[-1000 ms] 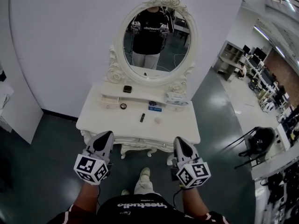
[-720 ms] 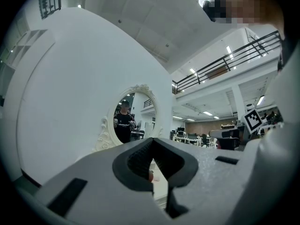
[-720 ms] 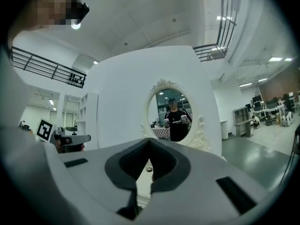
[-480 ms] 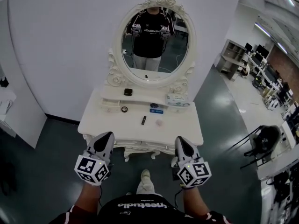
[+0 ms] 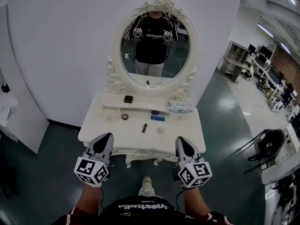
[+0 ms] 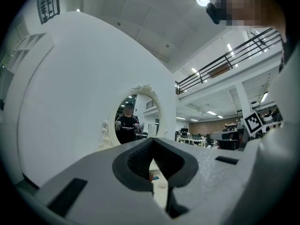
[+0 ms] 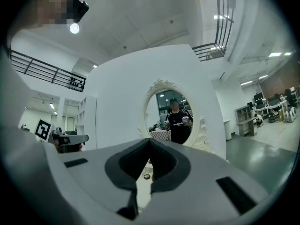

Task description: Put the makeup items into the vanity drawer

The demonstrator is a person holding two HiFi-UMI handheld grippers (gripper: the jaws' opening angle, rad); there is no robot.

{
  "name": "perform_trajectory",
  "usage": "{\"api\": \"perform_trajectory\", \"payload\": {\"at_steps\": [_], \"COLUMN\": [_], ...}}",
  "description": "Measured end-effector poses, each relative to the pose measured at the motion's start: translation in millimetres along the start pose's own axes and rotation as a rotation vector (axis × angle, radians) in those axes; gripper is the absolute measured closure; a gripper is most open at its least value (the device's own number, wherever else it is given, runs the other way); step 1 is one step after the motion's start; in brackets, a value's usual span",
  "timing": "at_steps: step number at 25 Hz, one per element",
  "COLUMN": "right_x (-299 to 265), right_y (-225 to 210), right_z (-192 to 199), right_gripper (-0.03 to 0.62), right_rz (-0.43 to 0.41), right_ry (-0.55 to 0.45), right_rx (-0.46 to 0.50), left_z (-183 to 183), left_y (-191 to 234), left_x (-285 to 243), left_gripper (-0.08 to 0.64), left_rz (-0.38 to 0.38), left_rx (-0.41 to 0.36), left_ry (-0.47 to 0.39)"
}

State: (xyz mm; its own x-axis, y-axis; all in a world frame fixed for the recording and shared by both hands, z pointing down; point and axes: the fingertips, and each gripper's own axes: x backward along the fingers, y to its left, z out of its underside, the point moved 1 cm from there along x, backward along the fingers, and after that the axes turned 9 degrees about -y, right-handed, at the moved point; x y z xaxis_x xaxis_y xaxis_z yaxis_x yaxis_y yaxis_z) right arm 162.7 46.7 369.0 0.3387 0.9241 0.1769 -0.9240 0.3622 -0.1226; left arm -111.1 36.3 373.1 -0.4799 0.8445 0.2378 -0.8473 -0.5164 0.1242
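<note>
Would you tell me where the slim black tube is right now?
In the head view, the slim black tube lies mid-tabletop on the white vanity, just left of a small pale round item.

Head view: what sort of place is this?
Likely an open office or lab hall, not a home: the vanity table and mirror stand against a bare partition, with rows of desks beyond.

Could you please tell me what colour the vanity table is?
The vanity table is white; head view shows it best.
</note>
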Motion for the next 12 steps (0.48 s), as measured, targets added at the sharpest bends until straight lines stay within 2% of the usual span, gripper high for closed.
{"api": "perform_trajectory", "payload": {"at_steps": [12], "right_x": [-59.0], "right_y": [-45.4], "right_z": [6.8], "right_gripper": [0.589], "right_rz": [-0.003], "right_ry": [-0.009], "right_rx": [-0.016], "left_z": [11.6], "left_y": [16.2], "left_x": [-74.3], "left_gripper": [0.555], "left_rz": [0.01], "left_rx": [-0.023], "left_ry": [0.018]}}
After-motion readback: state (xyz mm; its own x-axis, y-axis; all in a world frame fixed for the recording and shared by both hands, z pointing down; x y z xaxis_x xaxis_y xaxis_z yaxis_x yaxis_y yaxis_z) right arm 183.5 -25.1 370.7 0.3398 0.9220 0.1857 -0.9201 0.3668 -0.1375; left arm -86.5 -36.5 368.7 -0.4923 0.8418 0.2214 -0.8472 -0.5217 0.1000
